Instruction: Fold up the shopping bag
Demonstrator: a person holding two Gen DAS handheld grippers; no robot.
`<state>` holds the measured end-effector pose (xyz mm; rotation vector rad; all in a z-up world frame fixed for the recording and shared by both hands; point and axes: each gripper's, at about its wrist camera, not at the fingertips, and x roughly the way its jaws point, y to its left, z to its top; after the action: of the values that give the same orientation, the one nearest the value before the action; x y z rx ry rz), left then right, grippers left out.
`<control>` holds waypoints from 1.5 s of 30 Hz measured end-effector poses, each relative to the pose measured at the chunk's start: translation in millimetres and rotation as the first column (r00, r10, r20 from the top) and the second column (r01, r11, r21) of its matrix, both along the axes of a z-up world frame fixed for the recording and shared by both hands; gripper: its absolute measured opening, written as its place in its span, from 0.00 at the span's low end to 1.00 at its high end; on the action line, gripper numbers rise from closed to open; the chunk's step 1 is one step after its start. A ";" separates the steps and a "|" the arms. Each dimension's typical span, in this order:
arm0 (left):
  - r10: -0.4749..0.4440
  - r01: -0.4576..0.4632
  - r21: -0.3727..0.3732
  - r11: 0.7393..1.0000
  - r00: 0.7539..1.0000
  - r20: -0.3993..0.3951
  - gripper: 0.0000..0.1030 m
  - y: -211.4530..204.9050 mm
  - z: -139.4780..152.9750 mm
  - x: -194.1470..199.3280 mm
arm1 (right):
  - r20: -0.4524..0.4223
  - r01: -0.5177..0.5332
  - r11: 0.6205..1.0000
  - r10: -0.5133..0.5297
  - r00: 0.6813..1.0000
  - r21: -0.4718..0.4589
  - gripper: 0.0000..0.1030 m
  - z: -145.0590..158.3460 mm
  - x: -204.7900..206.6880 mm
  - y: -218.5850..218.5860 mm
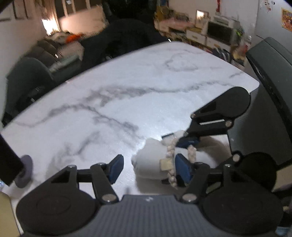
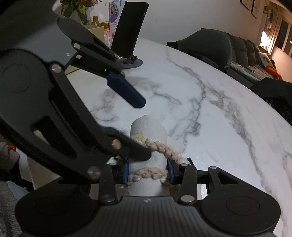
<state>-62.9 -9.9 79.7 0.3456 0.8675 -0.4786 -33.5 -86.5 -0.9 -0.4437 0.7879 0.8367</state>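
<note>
**Rolled bag pinched in your right tongs at the table's near edge**

Your shopping bag [image 2: 147, 138] is a tight white roll of textured fabric, wound round by its braided beige rope handles [image 2: 160, 147], with a small tan tag [image 1: 165, 164] showing on one side. It sits at the near edge of the marble table [image 2: 209, 109]. Your right gripper [image 2: 148, 172] is clamped across the roll, its blue pads [image 2: 170, 170] pressing both sides with a handle strand running between them. Your left gripper [image 1: 150, 168] stands spread wide; one blue finger [image 1: 183, 168] rests against the roll beside the rope, the other [image 1: 115, 168] hangs clear over bare marble.

The tabletop is white with grey veins. On it a dark phone [image 2: 130, 27] leans in a round-based stand [image 2: 130, 63], with a vase of flowers [image 2: 76, 7] behind. Dark chairs [image 2: 206, 47] ring the table, and a sofa [image 2: 255, 52] sits by a lit window.
</note>
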 end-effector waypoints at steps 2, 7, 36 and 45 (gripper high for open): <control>0.007 -0.008 0.019 1.000 0.998 0.060 0.53 -3.6 -2.9 -7.5 | 0.009 -0.001 1.000 0.001 1.000 -0.007 0.39 -0.9 -1.5 1.3; 0.052 -0.052 -0.009 0.999 0.990 0.129 0.48 -1.8 -7.3 -17.5 | 0.001 0.011 0.999 -0.011 1.000 0.032 0.39 -2.2 -1.2 -4.3; 0.023 -0.023 0.105 0.994 1.000 0.003 0.41 -13.4 -0.2 -10.3 | 0.011 -0.020 1.000 0.020 1.000 -0.010 0.40 -2.9 -7.1 6.3; 0.107 -0.141 0.151 0.978 0.971 0.216 0.27 -19.3 -19.0 -37.0 | 0.055 -0.041 0.999 0.042 0.998 -0.029 0.40 -6.4 -14.3 8.6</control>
<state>-99.8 -29.2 60.8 0.4811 0.7221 -0.2490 -47.8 -77.9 -7.3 -0.5072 0.7417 0.8493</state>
